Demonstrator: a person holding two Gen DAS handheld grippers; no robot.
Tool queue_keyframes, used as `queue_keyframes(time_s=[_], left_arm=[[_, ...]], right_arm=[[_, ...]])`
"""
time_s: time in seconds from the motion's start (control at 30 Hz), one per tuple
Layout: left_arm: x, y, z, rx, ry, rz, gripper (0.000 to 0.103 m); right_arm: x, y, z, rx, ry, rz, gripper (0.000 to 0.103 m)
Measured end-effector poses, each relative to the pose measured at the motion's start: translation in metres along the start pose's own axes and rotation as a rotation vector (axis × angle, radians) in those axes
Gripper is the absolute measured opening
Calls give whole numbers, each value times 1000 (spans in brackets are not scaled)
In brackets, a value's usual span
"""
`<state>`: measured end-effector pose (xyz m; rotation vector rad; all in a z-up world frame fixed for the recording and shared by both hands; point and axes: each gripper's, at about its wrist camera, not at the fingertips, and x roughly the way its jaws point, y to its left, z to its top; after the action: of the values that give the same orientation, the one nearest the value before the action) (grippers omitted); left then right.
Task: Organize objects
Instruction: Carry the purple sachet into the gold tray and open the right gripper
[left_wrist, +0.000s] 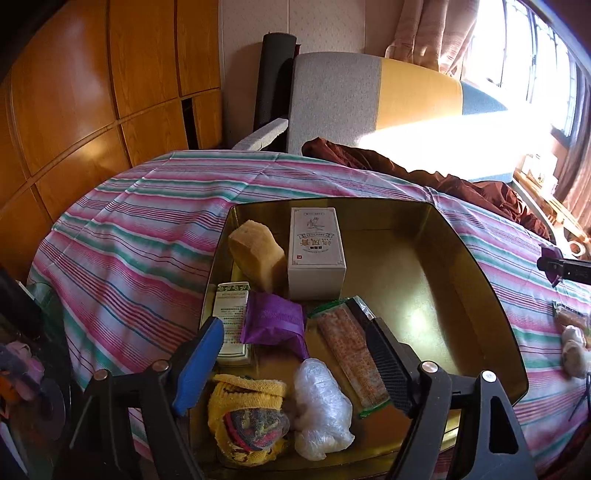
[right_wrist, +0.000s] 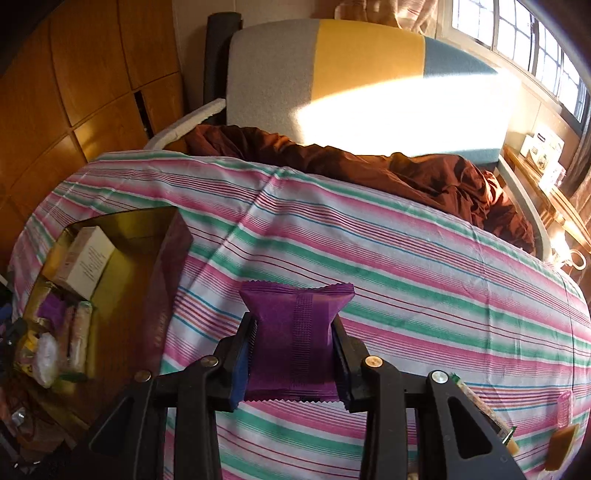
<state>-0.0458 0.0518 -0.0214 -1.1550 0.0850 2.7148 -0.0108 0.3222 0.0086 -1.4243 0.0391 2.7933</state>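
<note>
Right gripper (right_wrist: 295, 354) pinches a purple snack packet (right_wrist: 295, 332) between its pads, held above the striped bedsheet (right_wrist: 424, 258) to the right of the gold tin box (right_wrist: 162, 280). Left gripper (left_wrist: 295, 354) is spread with nothing between its pads, over the tin's near end. Inside the tin: white carton (left_wrist: 317, 254), sponge block (left_wrist: 256, 254), another purple packet (left_wrist: 273, 323), cracker pack (left_wrist: 351, 358), plastic-wrapped bundle (left_wrist: 323, 410), yellow knit cloth (left_wrist: 247, 417).

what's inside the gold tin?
Gold tin: white carton, sponge block, purple packet, cracker pack, bagged lump, yellow knit. Beneath them: hidden.
</note>
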Motion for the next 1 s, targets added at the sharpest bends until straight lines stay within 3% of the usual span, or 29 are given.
queue_keyframes(time_s=[0.17, 0.37, 0.7, 1.0], left_arm=[[-11, 9, -5, -15, -31, 15, 90], [-28, 23, -10, -33, -79, 38, 97], [-50, 36, -10, -35, -146, 71, 100], [-53, 41, -12, -40, -152, 89, 102]], right_arm=[[-7, 81, 12, -92, -35, 116, 37], [18, 159, 10, -164, 13, 192, 37], [78, 183, 13, -92, 135, 99, 37], [91, 201, 12, -114, 152, 124, 48]])
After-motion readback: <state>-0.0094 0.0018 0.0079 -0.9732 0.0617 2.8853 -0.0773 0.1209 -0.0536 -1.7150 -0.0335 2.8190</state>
